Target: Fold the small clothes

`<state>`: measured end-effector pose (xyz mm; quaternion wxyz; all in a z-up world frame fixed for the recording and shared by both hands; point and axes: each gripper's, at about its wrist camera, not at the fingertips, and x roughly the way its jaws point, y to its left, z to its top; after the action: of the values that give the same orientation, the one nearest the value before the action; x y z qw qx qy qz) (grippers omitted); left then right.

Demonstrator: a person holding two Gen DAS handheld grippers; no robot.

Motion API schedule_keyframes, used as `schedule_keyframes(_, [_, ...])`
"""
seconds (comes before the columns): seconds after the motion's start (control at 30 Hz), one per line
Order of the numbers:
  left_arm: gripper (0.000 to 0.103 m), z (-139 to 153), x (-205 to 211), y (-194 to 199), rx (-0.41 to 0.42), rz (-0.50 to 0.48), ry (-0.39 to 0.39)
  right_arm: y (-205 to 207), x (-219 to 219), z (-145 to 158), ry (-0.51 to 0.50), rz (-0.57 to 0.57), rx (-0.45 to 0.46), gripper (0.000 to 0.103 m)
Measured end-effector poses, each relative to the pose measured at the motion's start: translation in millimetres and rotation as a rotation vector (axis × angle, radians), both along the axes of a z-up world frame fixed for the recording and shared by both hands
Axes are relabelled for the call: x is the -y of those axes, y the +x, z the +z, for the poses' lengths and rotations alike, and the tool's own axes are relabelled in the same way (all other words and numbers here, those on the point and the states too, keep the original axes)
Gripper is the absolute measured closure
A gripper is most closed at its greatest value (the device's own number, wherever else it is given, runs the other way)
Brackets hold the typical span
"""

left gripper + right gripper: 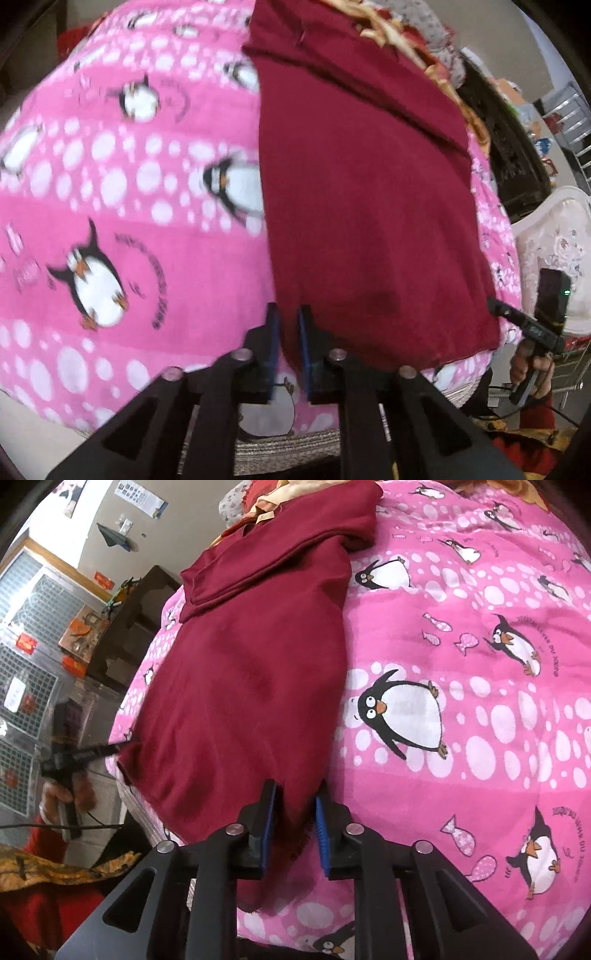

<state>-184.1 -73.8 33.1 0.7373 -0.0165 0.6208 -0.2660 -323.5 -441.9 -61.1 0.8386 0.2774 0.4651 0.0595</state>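
A dark red small garment (365, 206) lies flat on a pink penguin blanket (110, 192), and it shows in the right wrist view (243, 686) too. My left gripper (288, 314) stands at its near left corner, jaws narrowly apart with the cloth edge between them. My right gripper (295, 794) stands at the near right corner, jaws a little apart around the hem. Each gripper also shows at the far corner in the other view: the right one (495, 308) and the left one (114, 747).
The pink blanket (461, 701) covers the work surface. More clothes are piled at the far end (388, 29). A dark cabinet (129, 620) and a white chair (554, 236) stand beside the surface.
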Motion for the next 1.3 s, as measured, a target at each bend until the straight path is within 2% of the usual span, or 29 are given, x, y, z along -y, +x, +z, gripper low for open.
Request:
schedule_keyframes(0.1, [0.073, -0.7, -3.2, -4.4, -0.013, 0.043, -0.046, 0.7, -1.0, 2.2, 0.001, 0.022, -0.006, 0.058])
schedule_keyframes(0.17, [0.045, 0.9, -4.2, -8.2, -0.027, 0.056, -0.076, -0.1, -2.6, 3.1, -0.002, 0.039, -0.008, 0.054])
schedule_keyframes(0.23, [0.029, 2.0, -2.3, -12.7, -0.023, 0.077, -0.105, -0.6, -4.6, 3.9, -0.004, 0.052, -0.01, 0.05])
schedule_keyframes(0.27, [0.024, 1.7, 3.0, -14.7, -0.017, 0.085, -0.106, -0.5, -6.4, 4.0, -0.002, 0.06, -0.007, 0.045])
schedule_keyframes(0.33, [0.02, 1.3, 13.0, -19.0, 0.017, 0.082, -0.081, 1.1, -11.0, 3.6, -0.006, 0.07, 0.001, 0.042])
schedule_keyframes(0.4, [0.022, 0.9, 27.1, -22.1, 0.066, 0.025, -0.016, 4.6, -18.2, 3.7, -0.032, 0.083, 0.003, 0.042])
schedule_keyframes(0.43, [0.037, 2.2, 34.1, -26.9, 0.103, -0.04, 0.044, 5.8, -23.7, 5.7, -0.069, 0.101, 0.003, 0.044])
schedule_keyframes(0.47, [0.07, 3.6, 38.0, -30.8, 0.132, -0.092, 0.084, 5.2, -27.8, 7.0, -0.104, 0.118, 0.004, 0.056])
schedule_keyframes(0.5, [0.087, 4.1, 38.2, -32.3, 0.145, -0.139, 0.107, 5.2, -34.5, 9.7, -0.155, 0.152, 0.002, 0.062])
schedule_keyframes(0.53, [0.094, 4.1, 34.5, -31.4, 0.118, -0.164, 0.093, 4.8, -39.2, 11.8, -0.185, 0.185, 0.002, 0.068])
schedule_keyframes(0.57, [0.095, 5.2, 25.4, -27.3, 0.082, -0.159, 0.069, 3.3, -41.5, 14.6, -0.197, 0.2, 0.011, 0.07])
schedule_keyframes(0.67, [0.094, 8.0, 1.7, -18.1, 0.067, -0.113, 0.062, -1.9, -37.0, 18.9, -0.177, 0.194, 0.034, 0.072])
schedule_keyframes(0.73, [0.094, 4.3, -13.3, -13.3, 0.017, -0.065, 0.02, -4.0, -31.6, 15.1, -0.148, 0.182, 0.033, 0.072])
schedule_keyframes(0.8, [0.093, 4.3, -16.5, -16.5, 0.024, -0.059, 0.018, -6.0, -28.5, 7.2, -0.139, 0.175, 0.01, 0.072])
schedule_keyframes(0.9, [0.074, 8.8, -19.0, -18.9, 0.03, -0.051, 0.03, -9.2, -20.5, 1.9, -0.074, 0.149, -0.001, 0.069])
schedule_keyframes(0.93, [0.06, 8.7, -22.2, -17.8, 0.012, -0.034, 0.027, -9.2, -18.3, 1.2, -0.049, 0.141, -0.003, 0.063])
schedule_keyframes(0.97, [0.052, 9.2, -23.4, -17.1, -0.001, -0.017, 0.013, -8.1, -15.7, -0.4, -0.023, 0.13, -0.011, 0.061])
schedule_keyframes(1.07, [0.04, 9.7, -21.2, -14.8, -0.018, 0.021, -0.012, -6.7, -10.9, -5.0, 0.032, 0.104, -0.014, 0.058])
schedule_keyframes(1.17, [0.034, 10.7, -16.8, -17.9, 0.009, 0.022, 0.012, -5.8, -11.9, -5.3, 0.048, 0.102, -0.002, 0.051])
schedule_keyframes(1.3, [0.033, 8.0, 5.5, -18.6, 0.043, 0.017, 0.046, -4.3, -18.1, -4.3, 0.04, 0.115, 0.003, 0.049])
